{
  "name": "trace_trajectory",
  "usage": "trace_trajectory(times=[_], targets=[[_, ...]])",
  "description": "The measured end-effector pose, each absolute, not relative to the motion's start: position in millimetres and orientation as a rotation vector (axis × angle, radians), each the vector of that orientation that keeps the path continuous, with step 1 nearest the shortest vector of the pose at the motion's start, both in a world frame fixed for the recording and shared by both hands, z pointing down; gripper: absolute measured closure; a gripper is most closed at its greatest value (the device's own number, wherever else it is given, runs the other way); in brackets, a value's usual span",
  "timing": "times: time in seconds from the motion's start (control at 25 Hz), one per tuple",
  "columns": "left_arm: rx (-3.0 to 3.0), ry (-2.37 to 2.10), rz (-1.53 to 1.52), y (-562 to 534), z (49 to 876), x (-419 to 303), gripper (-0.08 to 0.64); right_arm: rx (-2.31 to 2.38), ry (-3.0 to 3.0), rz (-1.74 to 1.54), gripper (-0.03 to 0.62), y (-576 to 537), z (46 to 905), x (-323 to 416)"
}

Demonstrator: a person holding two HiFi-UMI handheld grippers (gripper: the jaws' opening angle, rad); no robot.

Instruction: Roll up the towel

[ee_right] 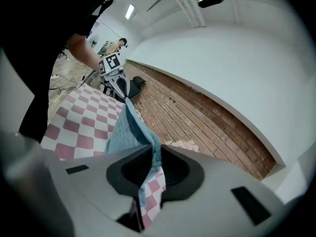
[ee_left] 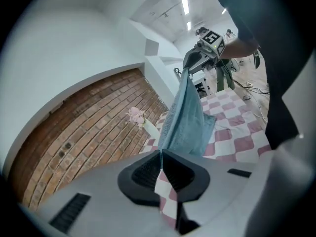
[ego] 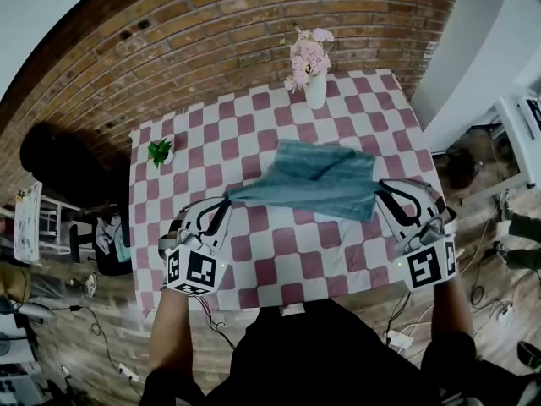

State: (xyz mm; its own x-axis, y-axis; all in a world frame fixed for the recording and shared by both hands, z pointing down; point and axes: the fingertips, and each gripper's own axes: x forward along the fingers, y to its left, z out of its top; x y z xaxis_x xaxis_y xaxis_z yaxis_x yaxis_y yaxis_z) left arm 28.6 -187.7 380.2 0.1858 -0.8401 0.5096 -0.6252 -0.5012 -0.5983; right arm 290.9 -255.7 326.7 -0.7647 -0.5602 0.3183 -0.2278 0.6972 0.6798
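Brick wall (ego: 194,32): runs behind the far edge of your table.
Table (ego: 279,269): red-and-white checked cloth, right in front of you.
Towel (ego: 317,180): blue-green, over the middle of the table. It's strung between your two grippers by its near corners, with that edge raised off the cloth. The far part droops toward the table; can't tell if it touches.
Left gripper (ego: 226,200): your jaws are clamped tight on the towel's near-left corner, and the fabric runs straight out from between the pads.
Right gripper (ego: 380,189): clenched on the near-right corner, with a bunch of towel pinched between the pads.
Vase (ego: 314,90): white, upright at the far edge of the table with pink flowers (ego: 308,53) in it, just beyond the towel.
Small plant (ego: 159,151): green, in a white pot at the table's left side, well apart from the towel.
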Motion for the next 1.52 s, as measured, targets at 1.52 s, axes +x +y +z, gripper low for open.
trace_trajectory(times=[1.52], targets=[[-1.437, 1.596, -1.28, -344.4, -3.9, -259.8, 0.543, 0.859, -2.238, -1.383, 0.537, -474.3, -1.0, -18.1]])
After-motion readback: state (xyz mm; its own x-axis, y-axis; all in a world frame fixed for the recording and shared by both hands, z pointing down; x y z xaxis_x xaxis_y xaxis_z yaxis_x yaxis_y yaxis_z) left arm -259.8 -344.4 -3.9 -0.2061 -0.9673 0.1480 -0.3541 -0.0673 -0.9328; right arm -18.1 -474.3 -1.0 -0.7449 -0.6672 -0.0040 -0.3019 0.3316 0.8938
